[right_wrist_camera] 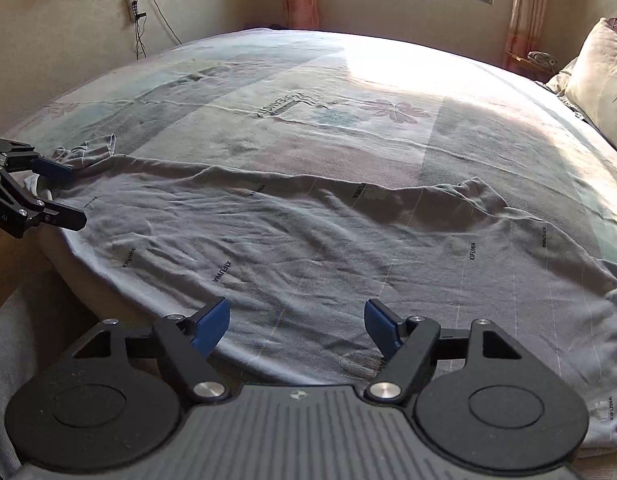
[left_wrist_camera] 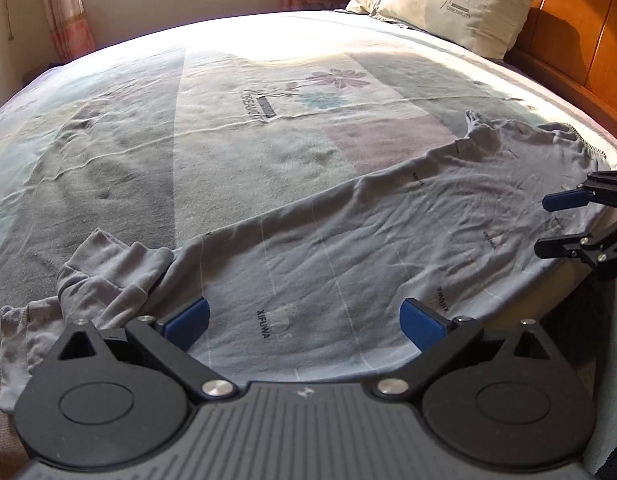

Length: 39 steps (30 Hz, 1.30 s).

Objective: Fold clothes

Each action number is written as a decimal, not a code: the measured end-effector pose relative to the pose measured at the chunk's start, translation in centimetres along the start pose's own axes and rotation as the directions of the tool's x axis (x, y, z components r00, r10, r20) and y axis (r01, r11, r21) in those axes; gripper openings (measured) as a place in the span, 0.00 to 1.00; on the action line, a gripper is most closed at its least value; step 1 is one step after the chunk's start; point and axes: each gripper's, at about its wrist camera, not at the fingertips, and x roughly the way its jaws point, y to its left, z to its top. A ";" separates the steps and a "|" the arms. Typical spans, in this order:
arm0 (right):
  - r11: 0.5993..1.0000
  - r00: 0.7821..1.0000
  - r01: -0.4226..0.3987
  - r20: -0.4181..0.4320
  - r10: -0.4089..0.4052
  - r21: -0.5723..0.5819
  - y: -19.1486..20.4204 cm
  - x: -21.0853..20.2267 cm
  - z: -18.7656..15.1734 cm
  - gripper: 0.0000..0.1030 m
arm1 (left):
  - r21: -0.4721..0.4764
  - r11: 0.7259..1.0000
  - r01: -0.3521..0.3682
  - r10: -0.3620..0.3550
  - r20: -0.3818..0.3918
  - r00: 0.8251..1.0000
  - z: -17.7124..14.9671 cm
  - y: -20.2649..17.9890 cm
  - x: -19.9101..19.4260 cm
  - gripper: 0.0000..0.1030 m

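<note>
Bed (left_wrist_camera: pixel 228 92) filling both views, patterned sheet catching window light. Grey garment (left_wrist_camera: pixel 348 240) lying spread along near edge of bed, one end bunching in crumpled heap. Pillow (left_wrist_camera: pixel 460 4) resting against headboard. Left tongs (left_wrist_camera: pixel 304 322) hovering over garment, blue pads apart, gripping nothing. Right tongs (right_wrist_camera: pixel 297 326) likewise standing apart, empty, above cloth.

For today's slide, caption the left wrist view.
Open left gripper above a grey shirt spread on the bed, right gripper open nearby.
</note>
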 end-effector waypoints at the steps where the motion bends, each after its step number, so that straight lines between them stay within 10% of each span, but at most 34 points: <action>1: 1.000 1.000 0.007 -0.018 -0.008 -0.002 0.3 0.3 -0.2 0.77 | 0.015 1.000 -0.006 0.006 -0.009 1.000 0.1 -0.5 0.4 0.98; 15: 0.998 0.998 0.039 -0.049 -0.041 -0.041 1.7 0.4 -2.6 1.00 | -0.102 0.992 -0.078 0.066 -0.119 0.991 -1.4 3.0 1.1 0.98; 19: 0.998 0.998 0.037 -0.047 -0.039 -0.041 1.6 0.3 -2.7 1.00 | -0.124 0.986 -0.115 0.113 -0.025 0.993 -0.3 5.9 -1.9 0.99; 23: 0.998 0.997 0.050 -0.054 -0.053 -0.041 1.8 0.6 -2.5 1.00 | -0.027 0.947 -0.320 0.318 -0.065 0.946 1.4 8.5 -0.8 0.99; 29: 0.998 0.998 0.042 -0.055 -0.044 -0.037 1.6 0.5 -2.5 1.00 | 0.109 0.934 -0.341 0.354 -0.131 0.926 1.2 8.7 1.8 0.98; 39: 0.998 0.997 0.051 -0.053 -0.053 -0.045 1.8 0.6 -2.5 1.00 | -0.162 0.853 -0.497 0.486 -0.102 0.868 -2.7 13.0 -3.1 0.98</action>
